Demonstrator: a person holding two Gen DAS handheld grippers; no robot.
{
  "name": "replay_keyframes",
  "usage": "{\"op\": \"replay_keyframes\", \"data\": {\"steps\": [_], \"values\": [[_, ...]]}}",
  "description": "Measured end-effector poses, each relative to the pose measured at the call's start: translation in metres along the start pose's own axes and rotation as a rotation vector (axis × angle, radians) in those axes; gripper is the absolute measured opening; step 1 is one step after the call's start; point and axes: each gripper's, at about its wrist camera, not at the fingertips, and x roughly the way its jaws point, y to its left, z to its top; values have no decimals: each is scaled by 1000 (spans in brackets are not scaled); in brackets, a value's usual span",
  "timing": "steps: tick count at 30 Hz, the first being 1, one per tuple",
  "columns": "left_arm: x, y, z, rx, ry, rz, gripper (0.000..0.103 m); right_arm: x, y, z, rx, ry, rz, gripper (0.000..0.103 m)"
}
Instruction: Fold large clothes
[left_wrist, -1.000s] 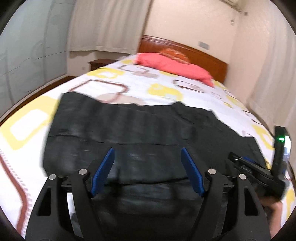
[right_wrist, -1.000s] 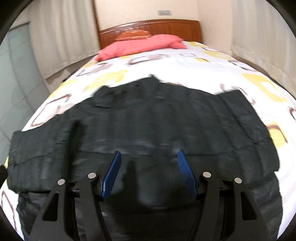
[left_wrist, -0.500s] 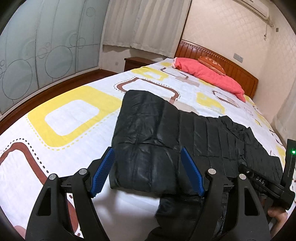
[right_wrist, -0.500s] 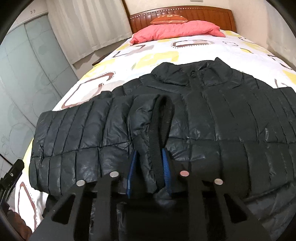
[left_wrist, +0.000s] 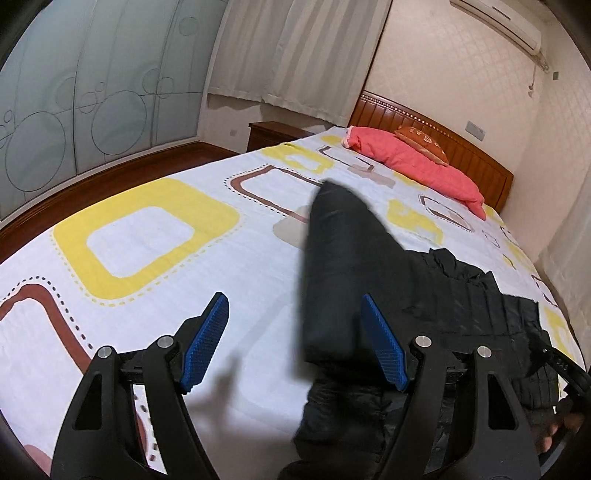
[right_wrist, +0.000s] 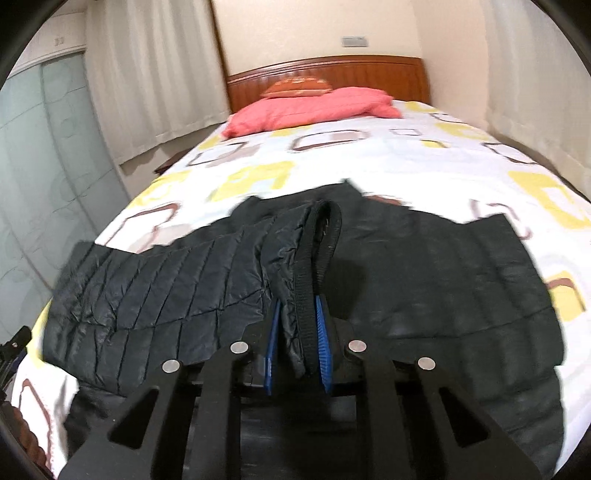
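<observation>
A black quilted puffer jacket (right_wrist: 424, 273) lies spread on the bed. My right gripper (right_wrist: 297, 314) is shut on the ribbed cuff (right_wrist: 325, 236) of its left sleeve (right_wrist: 155, 291), which stretches out to the left. In the left wrist view my left gripper (left_wrist: 295, 332) is open and empty above the sheet. The raised sleeve (left_wrist: 336, 266) shows blurred just inside its right finger, with the jacket body (left_wrist: 476, 310) to the right.
The bed (left_wrist: 147, 229) has a white sheet with yellow and brown squares. A pink pillow (right_wrist: 310, 109) and an orange cushion (right_wrist: 295, 85) lie by the wooden headboard (right_wrist: 369, 72). A nightstand (left_wrist: 275, 134) and curtains stand at the left; a frosted glass wall (left_wrist: 74, 107) runs along that side.
My right gripper closed on the sleeve cuff and has lifted it toward the jacket's middle. My left gripper swung left, from over the jacket to over bare sheet, staying open.
</observation>
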Motion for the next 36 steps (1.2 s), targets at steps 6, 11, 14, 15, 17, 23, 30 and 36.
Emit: {"op": "replay_keyframes", "data": {"steps": [6, 11, 14, 15, 17, 23, 30, 36], "values": [[11, -24, -7, 45, 28, -21, 74, -2, -63, -2, 57, 7, -97, 19], [22, -46, -14, 86, 49, -30, 74, 0, -101, -9, 83, 27, -153, 19], [31, -56, -18, 102, 66, -33, 74, 5, -121, -15, 103, 47, -169, 19], [33, -59, -19, 107, 70, -32, 74, 8, -126, -17, 109, 55, -175, 19], [39, -65, -21, 125, 81, -28, 74, 12, -133, -21, 117, 67, -182, 19], [56, -77, -27, 167, 119, -17, 74, 18, -144, -25, 142, 86, -162, 21], [59, -83, -13, 172, 94, -27, 74, -11, -127, -15, 154, 1, -199, 59], [87, -93, -22, 222, 138, 21, 74, 16, -96, -19, 88, 55, -142, 55]]}}
